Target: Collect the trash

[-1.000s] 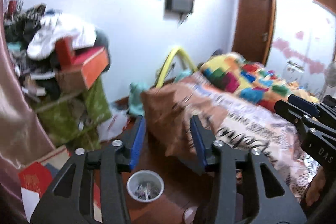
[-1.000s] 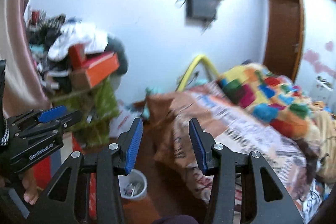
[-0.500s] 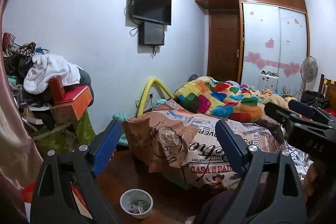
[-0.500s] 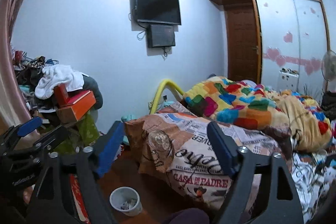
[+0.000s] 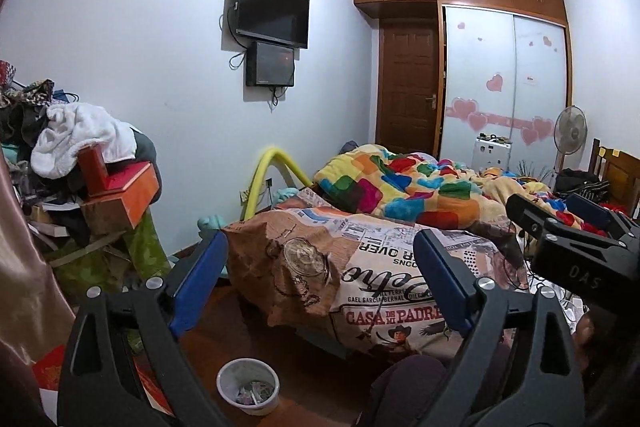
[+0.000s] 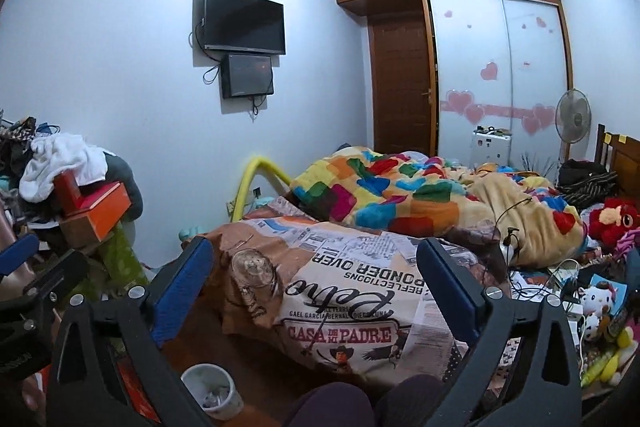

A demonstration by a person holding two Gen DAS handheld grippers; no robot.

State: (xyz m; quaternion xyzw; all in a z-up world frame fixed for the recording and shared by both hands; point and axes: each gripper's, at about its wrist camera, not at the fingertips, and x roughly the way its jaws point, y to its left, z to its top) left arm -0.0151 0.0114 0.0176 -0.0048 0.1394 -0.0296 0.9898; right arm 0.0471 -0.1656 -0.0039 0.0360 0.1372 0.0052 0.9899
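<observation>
A small white bin (image 5: 248, 391) with scraps of trash inside stands on the wooden floor below my left gripper (image 5: 320, 275); it also shows in the right wrist view (image 6: 214, 397). My left gripper is open and empty, held above the floor facing the bed (image 5: 400, 259). My right gripper (image 6: 314, 277) is open and empty, also facing the bed (image 6: 360, 291). The right gripper shows at the right edge of the left wrist view (image 5: 576, 251). Cables, toys and small clutter (image 6: 580, 299) lie on the bed's right side.
A cluttered pile of clothes and boxes (image 5: 80, 179) stands at the left. A TV (image 5: 272, 11) hangs on the wall. A wardrobe (image 5: 504, 87), a door (image 5: 406, 87) and a fan (image 5: 570, 131) are at the far end. A yellow tube (image 5: 264, 179) leans by the bed.
Both grippers have opened wide from a narrower gap. Both cameras have tilted up and steadied, so more of the room and bed shows.
</observation>
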